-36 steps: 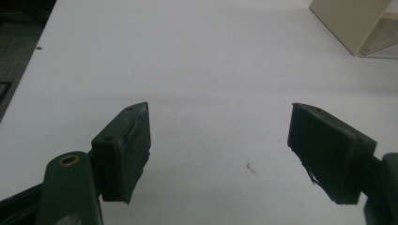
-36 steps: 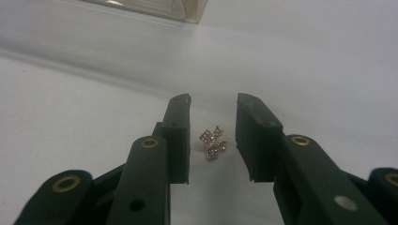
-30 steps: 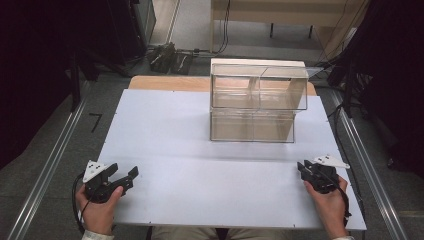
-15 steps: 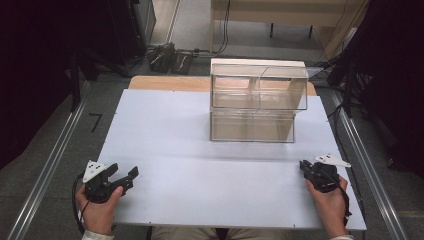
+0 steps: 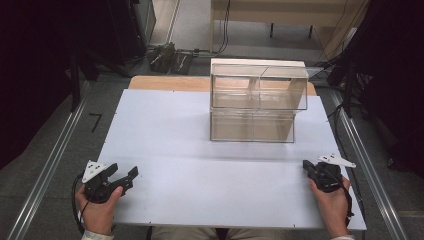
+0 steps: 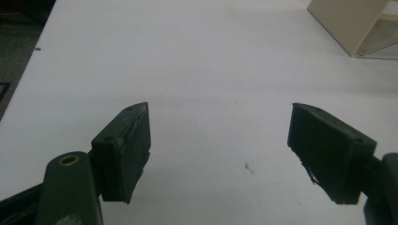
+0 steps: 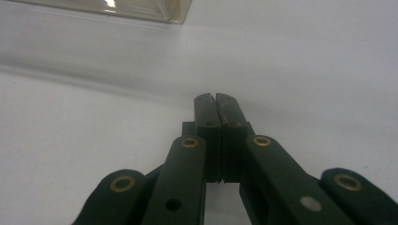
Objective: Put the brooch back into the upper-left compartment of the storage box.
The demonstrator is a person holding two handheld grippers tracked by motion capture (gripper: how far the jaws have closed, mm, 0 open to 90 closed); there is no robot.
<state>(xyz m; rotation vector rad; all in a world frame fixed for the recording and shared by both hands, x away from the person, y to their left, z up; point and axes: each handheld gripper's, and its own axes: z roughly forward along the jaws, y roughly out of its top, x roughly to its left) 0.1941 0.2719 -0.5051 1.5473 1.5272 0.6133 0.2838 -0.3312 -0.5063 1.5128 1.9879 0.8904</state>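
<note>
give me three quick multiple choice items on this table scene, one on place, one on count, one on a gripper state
1. Where does the clear box stand on the table?
A. far side, right of the middle
B. near left corner
C. near edge, between the hands

2. How many tiers does the clear box have?
A. one
B. two
C. four

3. How do the jaws of the left gripper and right gripper stand?
A. both open
B. left shut, right open
C. left open, right shut

Answers:
1. A, the high view shows it at the far edge, right of the middle.
2. B, one tier is stacked on another.
3. C, the left gripper view shows a wide gap with bare table between; the right jaws meet with nothing between.
</note>
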